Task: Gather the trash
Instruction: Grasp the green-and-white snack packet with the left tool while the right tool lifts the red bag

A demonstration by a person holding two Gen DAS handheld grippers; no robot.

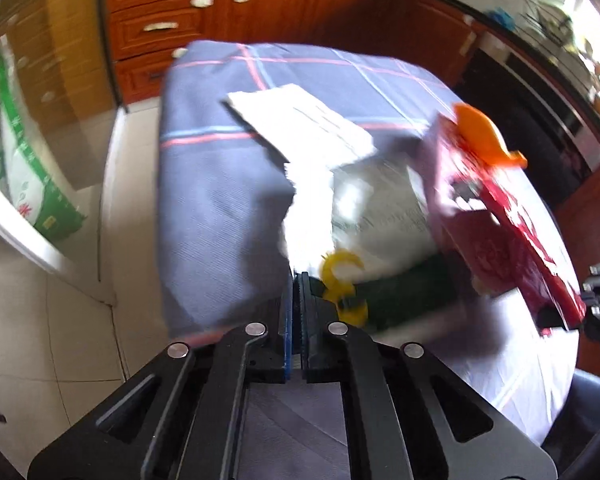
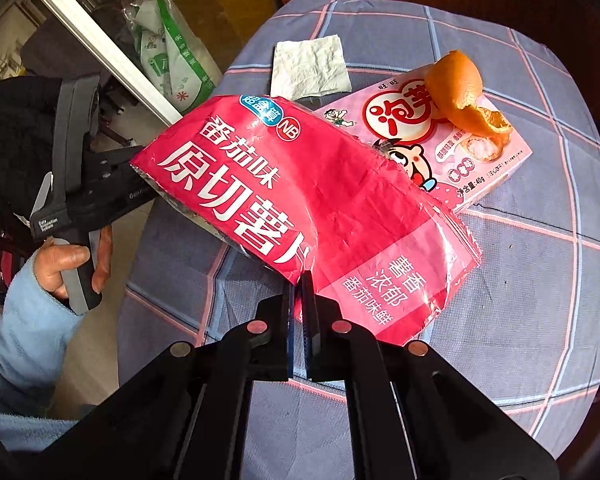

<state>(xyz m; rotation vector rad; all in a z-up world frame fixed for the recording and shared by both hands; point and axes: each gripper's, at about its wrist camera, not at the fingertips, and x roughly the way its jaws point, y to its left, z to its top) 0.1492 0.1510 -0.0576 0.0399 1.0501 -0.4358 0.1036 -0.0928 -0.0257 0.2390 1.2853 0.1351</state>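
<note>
My right gripper (image 2: 299, 280) is shut on the edge of a red chip bag (image 2: 300, 208) and holds it above the table; the bag also shows in the left wrist view (image 1: 508, 240). My left gripper (image 1: 297, 276) is shut on a white plastic bag (image 1: 364, 216) with a yellow drawstring loop (image 1: 342, 280). A pink snack box (image 2: 460, 148) lies on the checked tablecloth (image 2: 540, 280) with an orange peel (image 2: 464, 88) on top of it. A white paper napkin (image 2: 310, 66) lies flat behind them, also in the left wrist view (image 1: 300, 120).
Wooden cabinets and drawers (image 1: 220, 20) stand behind the table. A green-and-white sack (image 2: 172, 52) leans on the floor at the left, by a white rail (image 2: 100, 44). A black oven front (image 1: 540, 128) is at the right. The left hand-held device (image 2: 76, 184) is at the table's left edge.
</note>
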